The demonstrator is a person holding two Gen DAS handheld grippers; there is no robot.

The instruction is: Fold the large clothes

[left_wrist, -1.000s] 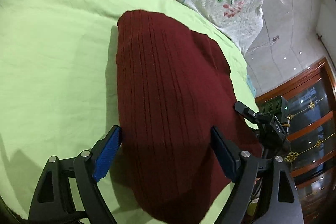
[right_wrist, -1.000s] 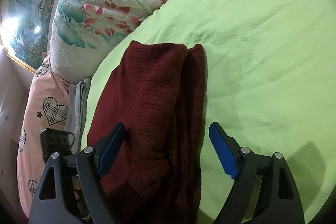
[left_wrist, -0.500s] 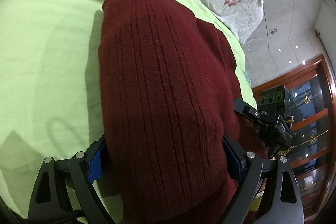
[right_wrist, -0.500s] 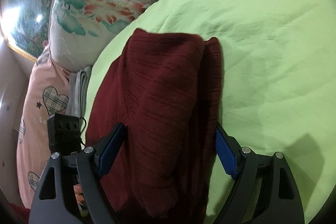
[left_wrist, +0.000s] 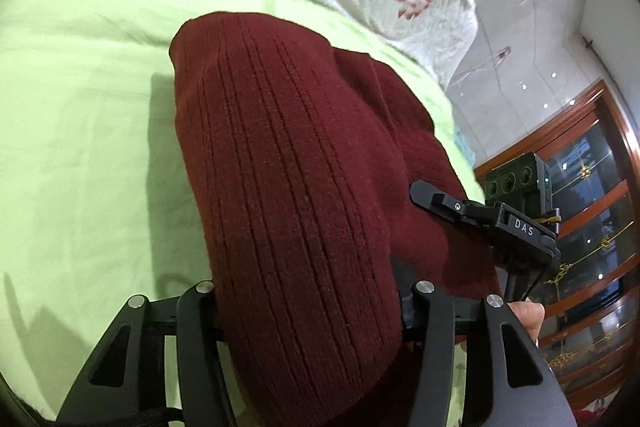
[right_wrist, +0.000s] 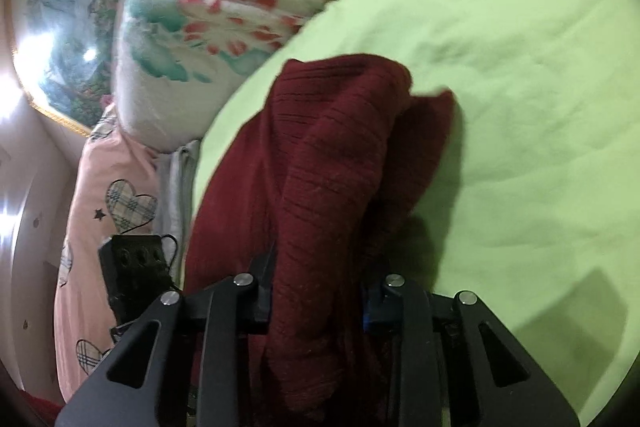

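Left gripper closing on folded maroon sweater bulging between its fingers, right gripper closing likewise, green bed lying beyond.

Left gripper angled downward, jaws closing, knit bunched between its fingers. Right gripper likewise tilted down, closing on fabric.

A dark red ribbed knit garment lay folded into a thick, bunched bundle on light green bedding, its rounded far end toward the pillows and its near end raised, with a second fold alongside the main roll.
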